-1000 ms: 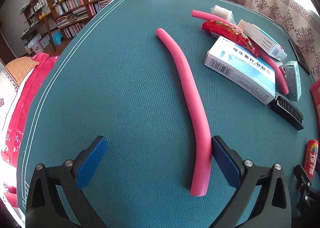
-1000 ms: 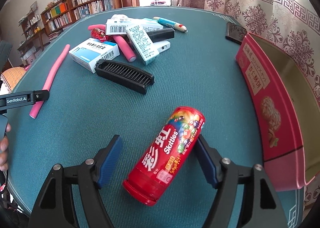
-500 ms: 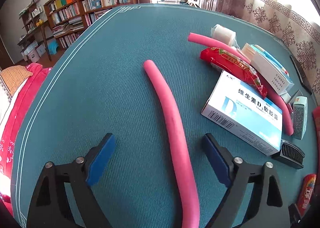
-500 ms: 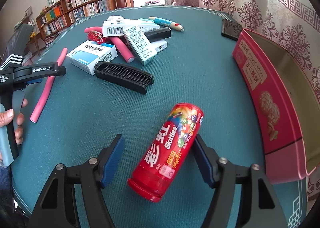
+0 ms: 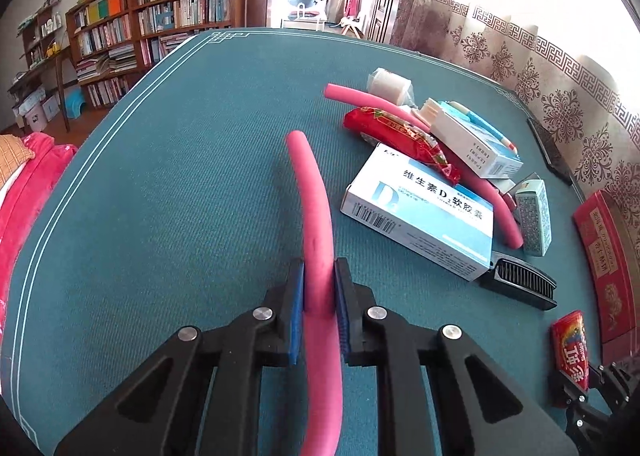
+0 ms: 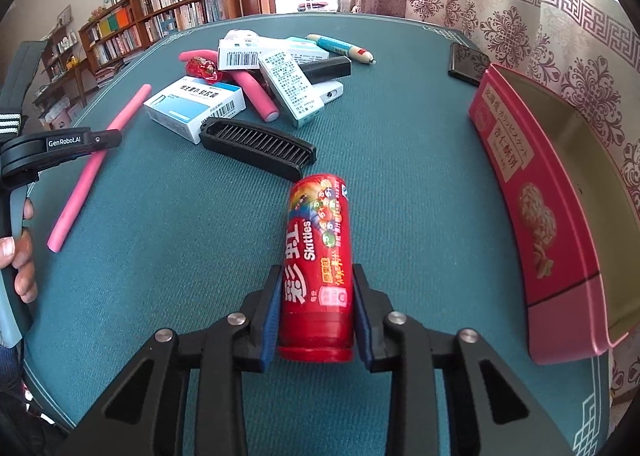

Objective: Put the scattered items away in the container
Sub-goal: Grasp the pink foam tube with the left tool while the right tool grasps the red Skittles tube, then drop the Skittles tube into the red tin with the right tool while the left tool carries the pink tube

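The left hand-held gripper (image 5: pixel 319 296) is clamped on a long pink foam tube (image 5: pixel 316 216), its blue pads pressed against both sides of the tube after its jaws have just been closing. The tube runs forward from the pads over the teal cloth worktop (image 5: pixel 180 176).

The right hand-held gripper (image 6: pixel 316 316) has also just been closing, and its pads press on the lower end of a red cylindrical Skittles can (image 6: pixel 318 268), which lies on the worktop pointing away from the camera.

Just beyond the can lies a black plastic comb (image 6: pixel 256 146). Behind it sits a heap: a white and blue medicine box (image 6: pixel 196 106) touching the comb, a second shorter pink foam tube (image 6: pixel 256 92), a red foil snack packet (image 5: pixel 400 134), a narrow pale green box (image 6: pixel 290 86) and a blue and white pen (image 6: pixel 342 48).

To the right stands the open red cardboard container (image 6: pixel 532 216), its inside bare as far as it shows. A dark phone (image 6: pixel 468 64) lies beside its far end. A person's hand (image 6: pixel 20 252) grips the left handle at the picture's edge.
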`<act>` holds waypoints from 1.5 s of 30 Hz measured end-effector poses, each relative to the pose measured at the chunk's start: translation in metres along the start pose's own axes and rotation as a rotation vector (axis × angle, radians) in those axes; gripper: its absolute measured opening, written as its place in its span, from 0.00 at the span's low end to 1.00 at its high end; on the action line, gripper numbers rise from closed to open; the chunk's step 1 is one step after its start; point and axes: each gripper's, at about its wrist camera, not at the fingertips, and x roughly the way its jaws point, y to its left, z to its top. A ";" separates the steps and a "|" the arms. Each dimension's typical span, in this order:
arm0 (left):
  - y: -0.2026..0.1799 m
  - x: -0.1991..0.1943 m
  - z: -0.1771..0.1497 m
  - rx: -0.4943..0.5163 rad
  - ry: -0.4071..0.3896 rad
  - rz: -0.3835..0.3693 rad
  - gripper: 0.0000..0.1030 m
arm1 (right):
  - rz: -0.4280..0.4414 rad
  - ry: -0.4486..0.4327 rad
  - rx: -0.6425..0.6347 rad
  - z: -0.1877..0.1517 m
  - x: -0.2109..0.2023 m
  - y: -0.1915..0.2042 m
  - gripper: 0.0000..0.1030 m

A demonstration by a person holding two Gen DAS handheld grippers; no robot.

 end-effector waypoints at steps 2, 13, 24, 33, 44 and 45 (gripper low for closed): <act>-0.003 -0.007 -0.002 -0.004 -0.014 -0.016 0.15 | 0.021 0.001 0.000 0.003 0.001 0.000 0.34; -0.032 -0.031 0.000 0.046 -0.063 -0.079 0.15 | 0.107 -0.089 0.038 0.016 -0.020 0.003 0.34; -0.076 -0.055 0.012 0.138 -0.122 -0.158 0.15 | 0.034 -0.254 0.082 0.035 -0.064 -0.031 0.34; -0.129 -0.064 0.019 0.235 -0.135 -0.249 0.15 | -0.079 -0.390 0.176 0.038 -0.105 -0.080 0.34; -0.195 -0.072 0.022 0.337 -0.140 -0.359 0.15 | -0.220 -0.423 0.313 0.020 -0.134 -0.152 0.34; -0.200 -0.073 0.022 0.343 -0.139 -0.365 0.15 | -0.222 -0.414 0.322 0.018 -0.132 -0.156 0.34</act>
